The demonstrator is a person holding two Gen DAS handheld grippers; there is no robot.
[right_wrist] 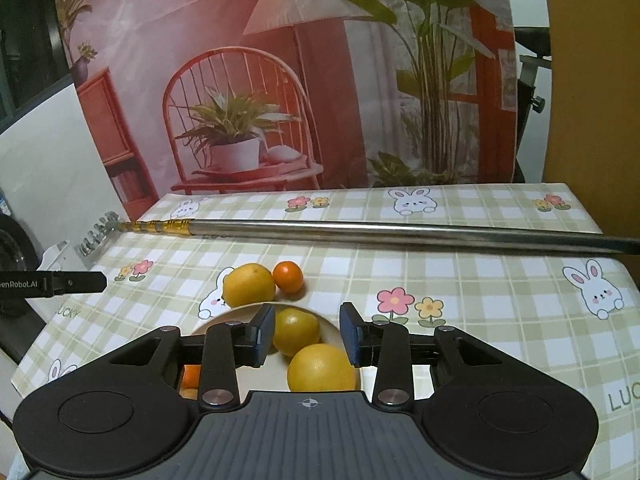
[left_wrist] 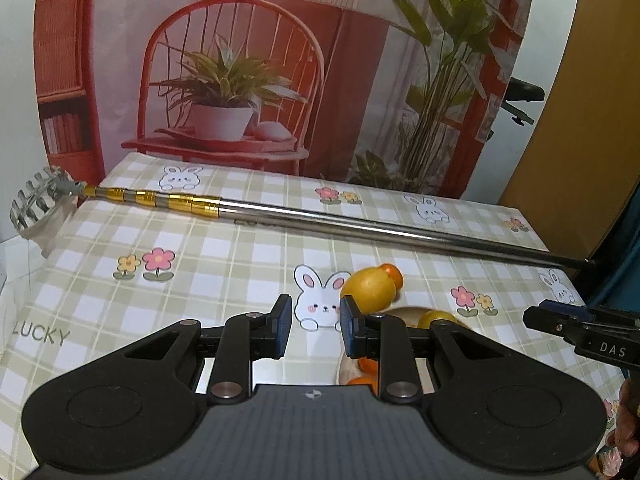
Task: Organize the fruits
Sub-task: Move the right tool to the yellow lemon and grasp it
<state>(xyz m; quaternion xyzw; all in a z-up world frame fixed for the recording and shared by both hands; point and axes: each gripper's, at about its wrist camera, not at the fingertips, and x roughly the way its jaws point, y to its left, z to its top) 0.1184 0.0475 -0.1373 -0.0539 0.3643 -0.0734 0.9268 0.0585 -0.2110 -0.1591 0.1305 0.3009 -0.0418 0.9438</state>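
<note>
1. Hovering over the near part of the table, the right gripper (right_wrist: 307, 334) has its jaws spread apart with nothing between the pads; it hangs above a pale bowl (right_wrist: 344, 330).
2. Inside the bowl, the right wrist view shows two yellow fruits: one (right_wrist: 297, 330) farther in, and a second (right_wrist: 320, 368) nearer, touching it.
3. Small orange pieces (right_wrist: 191, 376) show at the bowl's near left, mostly hidden behind the gripper's linkage; what they are cannot be told.
4. Just beyond the bowl's far rim, a third yellow fruit (right_wrist: 249, 285) rests on the tablecloth (right_wrist: 480, 300), and a small orange tangerine (right_wrist: 288, 277) sits touching it on its right.
5. The left gripper (left_wrist: 315, 326) is also released, jaws wide and empty, poised over a printed rabbit on the cloth; the loose yellow fruit (left_wrist: 370, 289) and tangerine (left_wrist: 392, 274) lie just beyond its right finger.
6. In the left wrist view, the bowl (left_wrist: 400, 314) is largely hidden behind the right finger's linkage.
7. A telescopic metal pole (right_wrist: 360, 234) with gold bands and a comb-like claw head (left_wrist: 38, 202) lies across the far part of the table, the head overhanging the left edge.
8. Behind the table stands a printed backdrop (right_wrist: 240, 80) with a red chair, potted plant and lamp.
</note>
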